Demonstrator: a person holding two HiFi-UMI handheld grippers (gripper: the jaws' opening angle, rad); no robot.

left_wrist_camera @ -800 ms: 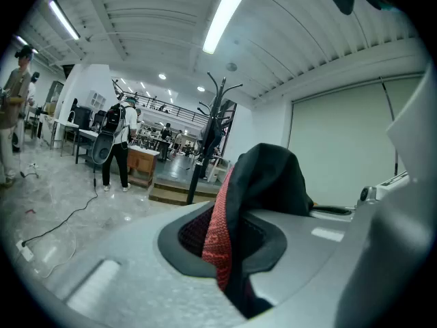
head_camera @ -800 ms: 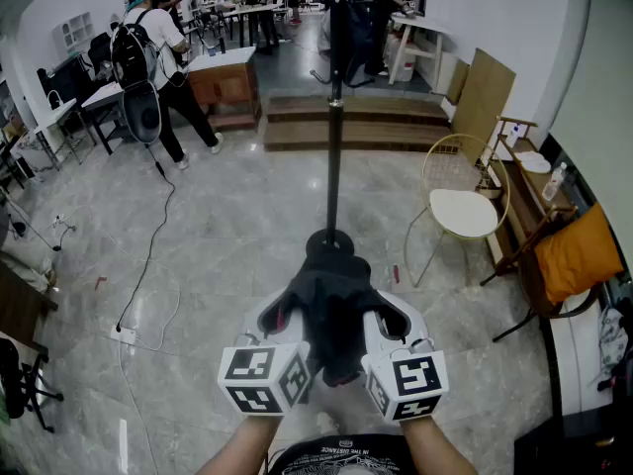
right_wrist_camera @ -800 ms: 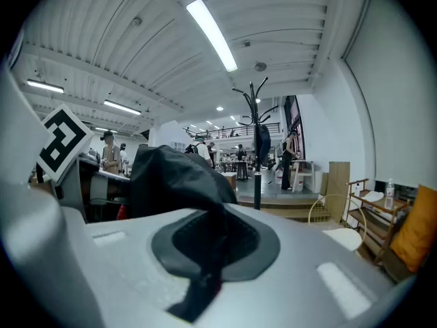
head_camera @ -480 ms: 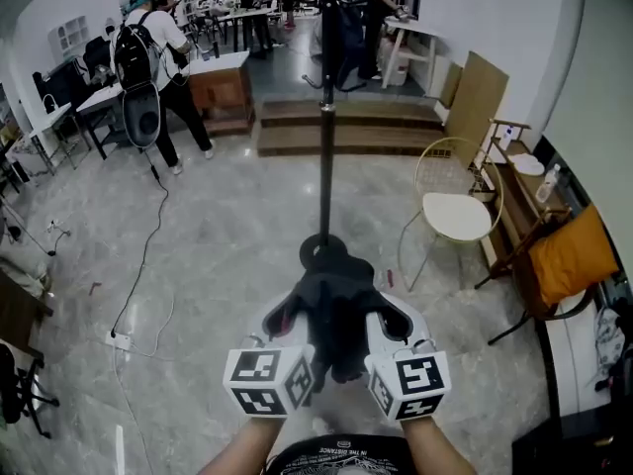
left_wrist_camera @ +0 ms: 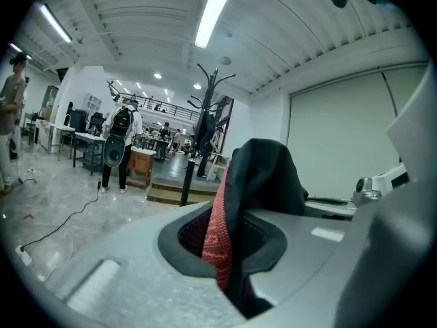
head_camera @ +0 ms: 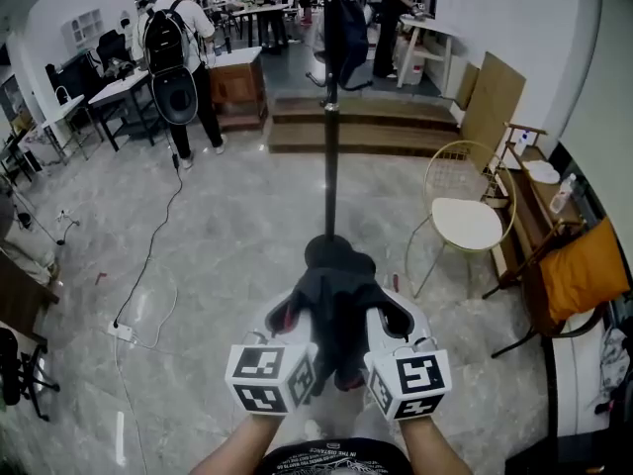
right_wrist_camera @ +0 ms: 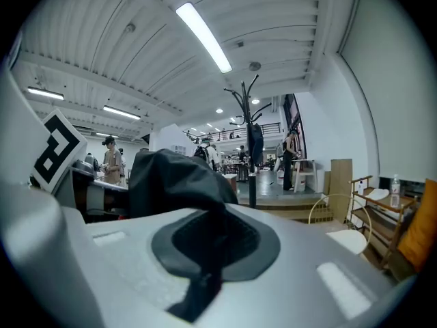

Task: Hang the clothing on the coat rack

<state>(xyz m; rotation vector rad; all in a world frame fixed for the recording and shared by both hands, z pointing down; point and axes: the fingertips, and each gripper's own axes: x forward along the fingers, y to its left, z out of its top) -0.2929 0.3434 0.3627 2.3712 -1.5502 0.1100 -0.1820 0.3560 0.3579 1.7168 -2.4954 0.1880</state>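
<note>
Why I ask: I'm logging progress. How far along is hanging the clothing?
Done: the dark clothing is picked up, pinched by both the left gripper and the right gripper. In hand: it is held bunched, facing the coat rack, which stands further off across the floor. Left: reach the rack, lift the clothing onto a hook, release.

Bright ceiling tubes (right_wrist_camera: 205, 36) light sharp frames, edges fisheye-bent and dark.

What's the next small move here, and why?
Probably step forward, lifting the dark, red-lined fabric garment: both the left hand-held gripper and the right hand-held gripper are clamped on it, and the tall black metal coat rack stands ahead, out of reach.
</note>
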